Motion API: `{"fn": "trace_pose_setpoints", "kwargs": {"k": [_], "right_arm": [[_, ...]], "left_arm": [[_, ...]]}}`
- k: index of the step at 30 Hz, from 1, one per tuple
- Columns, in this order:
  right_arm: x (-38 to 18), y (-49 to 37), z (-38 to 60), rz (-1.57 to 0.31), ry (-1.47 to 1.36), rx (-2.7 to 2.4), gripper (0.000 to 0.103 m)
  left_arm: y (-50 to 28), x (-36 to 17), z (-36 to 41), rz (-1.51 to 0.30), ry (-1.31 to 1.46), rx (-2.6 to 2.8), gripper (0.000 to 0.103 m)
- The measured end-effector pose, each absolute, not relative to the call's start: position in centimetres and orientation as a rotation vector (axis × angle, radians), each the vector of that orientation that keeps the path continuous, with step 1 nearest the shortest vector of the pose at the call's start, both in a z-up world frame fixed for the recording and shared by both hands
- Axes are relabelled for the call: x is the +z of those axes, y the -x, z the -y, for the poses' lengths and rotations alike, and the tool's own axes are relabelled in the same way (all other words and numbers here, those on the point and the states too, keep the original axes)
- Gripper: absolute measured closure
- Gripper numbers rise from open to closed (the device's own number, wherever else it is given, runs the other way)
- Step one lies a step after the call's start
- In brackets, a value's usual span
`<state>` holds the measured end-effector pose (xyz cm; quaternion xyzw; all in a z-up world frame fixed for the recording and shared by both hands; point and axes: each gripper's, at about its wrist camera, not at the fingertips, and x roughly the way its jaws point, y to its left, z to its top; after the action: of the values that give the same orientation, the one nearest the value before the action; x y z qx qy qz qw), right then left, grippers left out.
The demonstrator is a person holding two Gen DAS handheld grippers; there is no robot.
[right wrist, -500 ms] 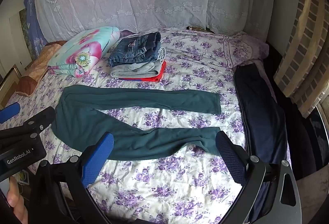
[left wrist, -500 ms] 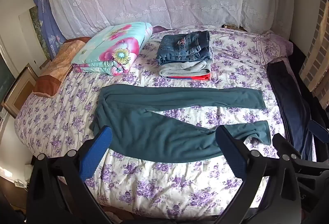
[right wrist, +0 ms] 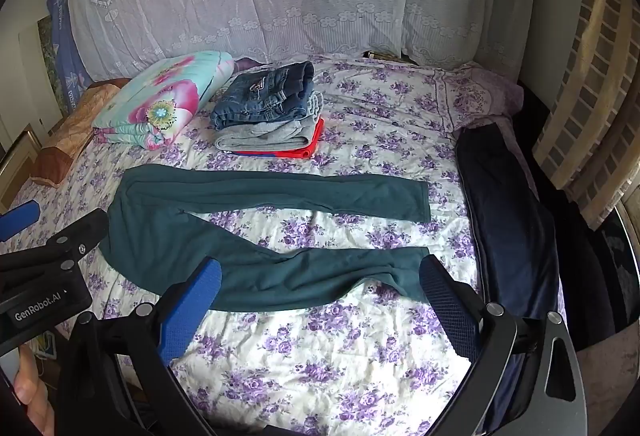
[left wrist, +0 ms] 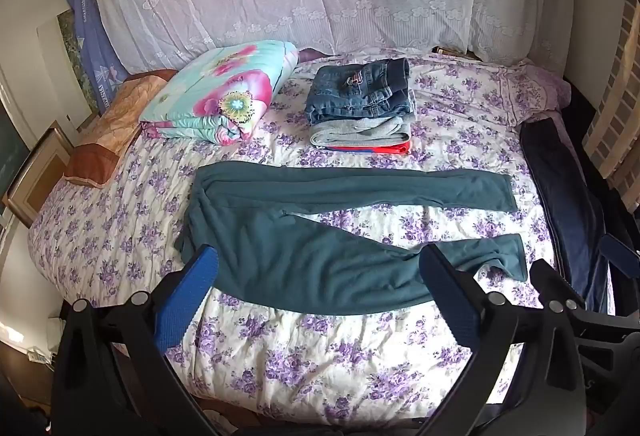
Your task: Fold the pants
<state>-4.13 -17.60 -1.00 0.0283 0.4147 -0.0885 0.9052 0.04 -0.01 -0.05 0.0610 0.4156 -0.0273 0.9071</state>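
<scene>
Little is changed since half a second ago: the teal pants lie unfolded (legs apart), and both the left gripper and the right gripper are held wide open, empty.

The pants lie spread across the middle of the bed, waist to the left, legs running right and splayed apart. Behind them sits a stack of folded clothes, with a folded quilt just to its left. Another garment lies along the bed's right edge. Both grippers, left and right, hang over the near edge, fingers apart.
</scene>
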Motion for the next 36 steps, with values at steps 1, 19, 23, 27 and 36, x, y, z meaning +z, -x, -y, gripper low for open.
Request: {"fn": "trace_pose_setpoints", "kwargs": {"k": [1, 19, 23, 27, 36], "right_arm": [[-1.0, 4.1, 17.6, -0.857, -0.059, -0.182, 0.004], [-0.9, 3.9, 17.3, -0.859, -0.055, -0.183, 0.003], [-1.7, 3.6, 17.7, -0.879, -0.066, -0.173, 0.004], [-4.7, 2.1, 18.6, -0.946, -0.130, -0.168, 0.004], [-15.1, 0.0, 21.6, -1.267, -0.183, -0.244, 0.004]], "left_arm": [[0.0, 0.0, 0.0, -0.858, -0.126, -0.056, 0.005], [-1.0, 2.3, 0.1, -0.865, -0.125, -0.059, 0.005], [-1.3, 1.3, -0.2, -0.885, -0.122, -0.064, 0.005], [-2.9, -2.1, -1.5, -1.005, -0.059, -0.071, 0.005], [-8.9, -16.7, -15.5, -1.318, 0.175, 0.197, 0.005]]}}
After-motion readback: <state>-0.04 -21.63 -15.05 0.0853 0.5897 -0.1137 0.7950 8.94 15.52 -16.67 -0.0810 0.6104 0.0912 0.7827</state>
